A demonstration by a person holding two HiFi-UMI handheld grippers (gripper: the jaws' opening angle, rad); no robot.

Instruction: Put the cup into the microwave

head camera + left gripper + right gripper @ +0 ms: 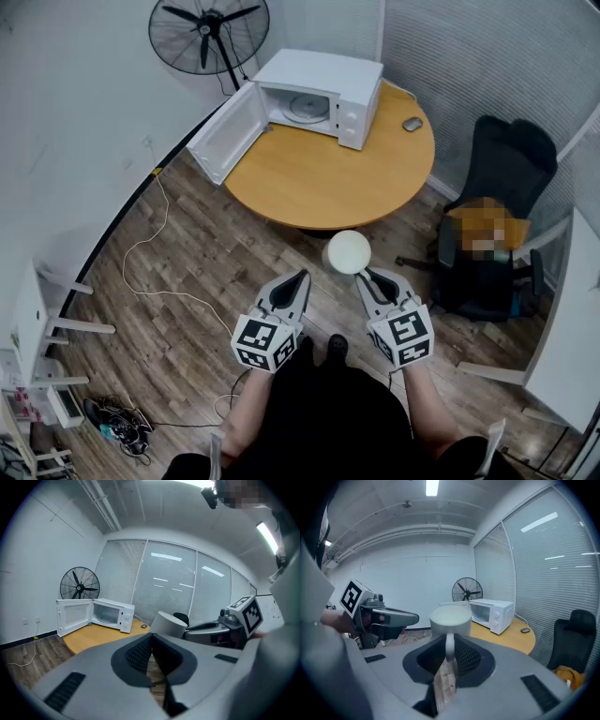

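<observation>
A white cup point(349, 251) is held upright in the air in front of the person, its handle point(449, 645) pinched between the jaws of my right gripper point(449, 641), which is shut on it. In the head view the right gripper point(367, 276) is just behind the cup. My left gripper point(302, 277) hangs level beside it on the left, jaws together and empty point(152, 637). The white microwave point(323, 92) stands at the far side of a round wooden table point(328, 178), its door point(225, 133) swung wide open to the left and the glass turntable showing inside.
A small dark mouse point(412, 123) lies on the table right of the microwave. A black office chair point(497, 216) with an orange cloth stands at the right. A standing fan point(208, 33) is behind the microwave. A white cable point(155, 253) trails over the wooden floor at the left.
</observation>
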